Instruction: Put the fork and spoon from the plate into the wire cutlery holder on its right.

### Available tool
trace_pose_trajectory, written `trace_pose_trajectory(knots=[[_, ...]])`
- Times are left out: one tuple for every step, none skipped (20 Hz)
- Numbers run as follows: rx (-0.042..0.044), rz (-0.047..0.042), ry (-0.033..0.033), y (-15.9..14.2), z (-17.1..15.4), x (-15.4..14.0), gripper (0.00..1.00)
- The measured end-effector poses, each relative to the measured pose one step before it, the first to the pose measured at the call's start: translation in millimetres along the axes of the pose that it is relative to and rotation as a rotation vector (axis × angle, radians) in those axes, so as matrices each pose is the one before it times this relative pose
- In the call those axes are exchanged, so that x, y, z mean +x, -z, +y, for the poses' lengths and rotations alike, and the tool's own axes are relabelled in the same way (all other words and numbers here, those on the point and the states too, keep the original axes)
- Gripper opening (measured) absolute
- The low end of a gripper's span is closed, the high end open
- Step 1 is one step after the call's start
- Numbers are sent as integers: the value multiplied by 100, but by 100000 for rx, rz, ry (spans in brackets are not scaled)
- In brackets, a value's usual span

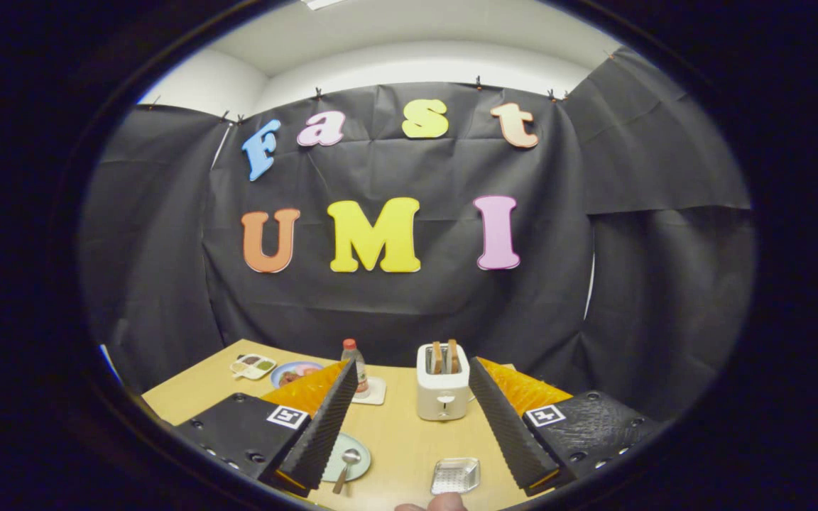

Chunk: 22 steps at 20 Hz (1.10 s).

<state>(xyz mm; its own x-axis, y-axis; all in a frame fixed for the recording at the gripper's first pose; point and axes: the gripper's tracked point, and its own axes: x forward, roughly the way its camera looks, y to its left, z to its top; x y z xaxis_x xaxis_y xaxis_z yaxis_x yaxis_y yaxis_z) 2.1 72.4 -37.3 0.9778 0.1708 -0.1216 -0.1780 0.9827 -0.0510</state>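
At the near edge of the light wooden table (409, 440), a fingertip of a person's hand (444, 503) is showing, just in front of the small silver wire cutlery holder (455, 475). The holder is sitting between the two fingers of the gripper (407, 367), closer to the right one, and it is looking empty. The gripper is hovering above the table with its jaws standing wide apart, holding nothing. Left of the holder, the pale green round plate (346, 458) is lying partly hidden behind the left finger, and the metal spoon with a brown handle (346, 468) is resting on it, bowl pointing away. The fork cannot be made out; it may be hidden by the finger. Farther on, a white two-slot toaster (442, 390) is standing with two slices of toast rising from it. Left of the toaster, a clear bottle with a red cap (356, 365) is standing on a white coaster (371, 391). Toward the far left corner, a blue plate of food (295, 372) and a small white divided dish (253, 365) are lying side by side.
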Motion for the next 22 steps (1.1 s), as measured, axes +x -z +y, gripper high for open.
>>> trace_pose_trajectory(knots=[[266,1648,-929,1316,637,22,95],[-551,3327,-355,1228,415,135,95],[-937,2164,-826,1431,521,276,95],[-829,2012,-10,1214,271,131,95],[-895,2977,-307,1467,323,473,95],[37,2748,-967,1393,468,375,95],[1288,2376,-964,1181,618,638,95],[1152,2019,-1078,1140,608,424,95],[111,2762,303,1341,360,676,95],[265,2261,242,1013,351,423,95],[607,1528,-164,773,535,475,95],[312,1995,238,676,495,481,95],[318,2231,-91,919,483,705,95],[545,2193,-116,615,521,617,95],[396,2198,-101,729,499,818,95],[360,2303,-1062,777,763,637,95],[538,2619,-1094,1074,883,742,95],[-384,3215,-642,1162,617,792,96],[-1285,3227,-232,1341,485,918,96],[-1503,2216,-190,751,437,738,96],[-1657,2133,-128,683,500,616,96],[-1555,1755,6,688,419,650,96]])
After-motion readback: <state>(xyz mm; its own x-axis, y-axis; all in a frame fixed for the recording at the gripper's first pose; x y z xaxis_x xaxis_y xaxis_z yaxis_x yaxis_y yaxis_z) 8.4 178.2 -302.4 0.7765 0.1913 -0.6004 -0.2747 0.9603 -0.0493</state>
